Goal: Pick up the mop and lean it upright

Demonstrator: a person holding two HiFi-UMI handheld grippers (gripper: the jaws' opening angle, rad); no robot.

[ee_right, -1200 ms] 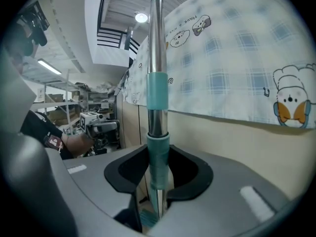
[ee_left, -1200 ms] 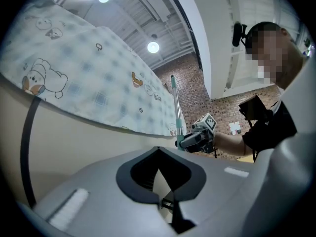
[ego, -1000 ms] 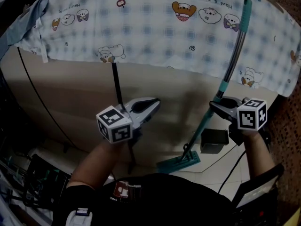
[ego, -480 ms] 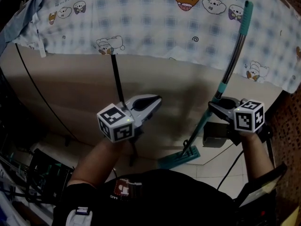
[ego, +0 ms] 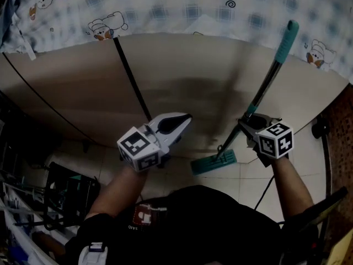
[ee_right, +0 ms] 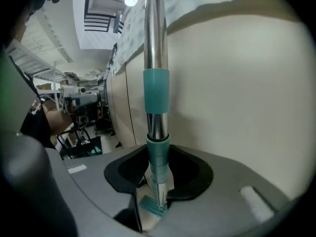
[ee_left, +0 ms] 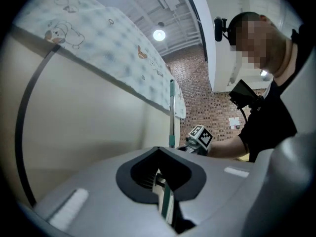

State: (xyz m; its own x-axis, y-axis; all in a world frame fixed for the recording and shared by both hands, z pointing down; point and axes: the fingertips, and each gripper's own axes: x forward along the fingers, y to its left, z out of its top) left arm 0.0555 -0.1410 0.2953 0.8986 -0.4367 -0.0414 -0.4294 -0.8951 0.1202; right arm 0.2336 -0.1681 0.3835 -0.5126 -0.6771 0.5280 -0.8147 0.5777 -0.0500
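Note:
The mop (ego: 263,90) has a steel pole, a teal grip at the top and a flat teal head (ego: 213,163) low over the floor tiles. It stands steeply tilted, its top toward the beige panel (ego: 182,76). My right gripper (ego: 244,125) is shut on the pole's lower part. In the right gripper view the pole (ee_right: 157,98) rises straight out of the right gripper (ee_right: 158,181), held at a teal collar. My left gripper (ego: 185,117) hangs to the mop's left, shut and empty. The left gripper (ee_left: 160,181) view shows the mop pole (ee_left: 172,112) beyond it.
A cartoon-print cloth (ego: 165,4) hangs over the top of the beige panel. A thin black rod (ego: 131,79) leans on the panel behind the left gripper. A black rack (ego: 66,186) and cables crowd the floor at left. A brick wall (ego: 336,142) stands at right.
Both grippers have sunk. The mop has come down with the right gripper, and its teal top now shows against the beige panel instead of the cloth.

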